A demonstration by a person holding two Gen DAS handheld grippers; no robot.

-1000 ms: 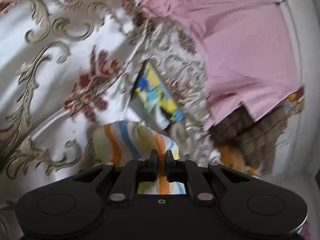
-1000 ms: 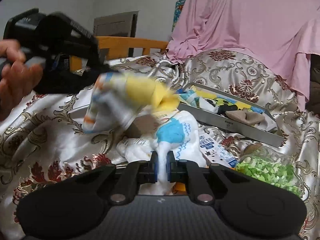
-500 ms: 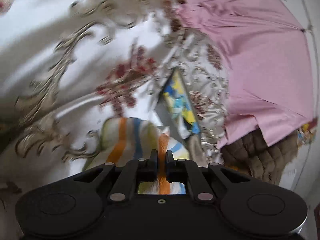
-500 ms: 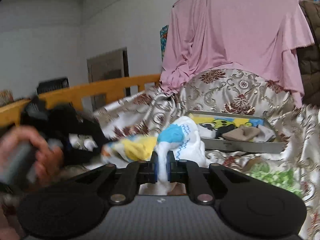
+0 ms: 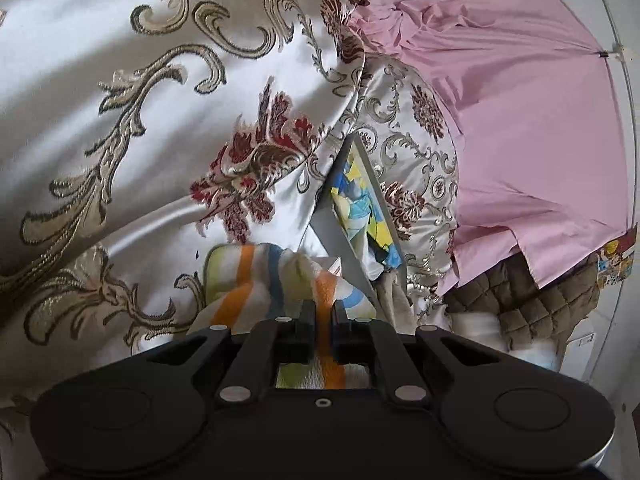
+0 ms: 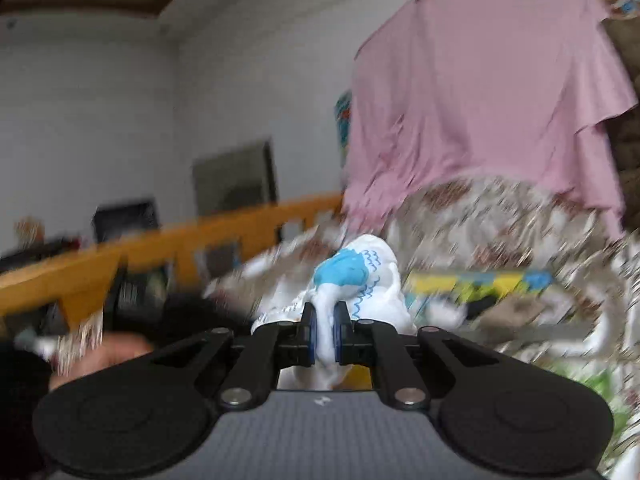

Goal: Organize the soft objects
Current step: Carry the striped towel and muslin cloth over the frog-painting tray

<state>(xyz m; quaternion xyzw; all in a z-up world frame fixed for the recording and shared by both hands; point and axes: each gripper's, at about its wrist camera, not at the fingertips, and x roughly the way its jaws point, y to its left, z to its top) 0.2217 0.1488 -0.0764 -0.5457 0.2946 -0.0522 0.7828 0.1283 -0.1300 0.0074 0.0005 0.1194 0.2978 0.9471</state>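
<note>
My left gripper is shut on a striped sock with orange, blue and pale green bands, held above the satin bedspread. Just right of the sock stands the grey tray, seen edge-on, with colourful fabric inside. My right gripper is shut on a white sock with a blue patch and wavy blue marks. The right wrist view is heavily blurred; the same tray shows low at the right behind the white sock.
A pink cloth hangs beyond the tray, with a brown quilted fabric below it. In the right wrist view, an orange wooden bed rail runs across the left, and a blurred hand sits low at the left.
The right gripper has swung upward with the white sock, so the view now takes in wall and ceiling. The left gripper has shifted with the striped sock, closer to the tray's near end.
</note>
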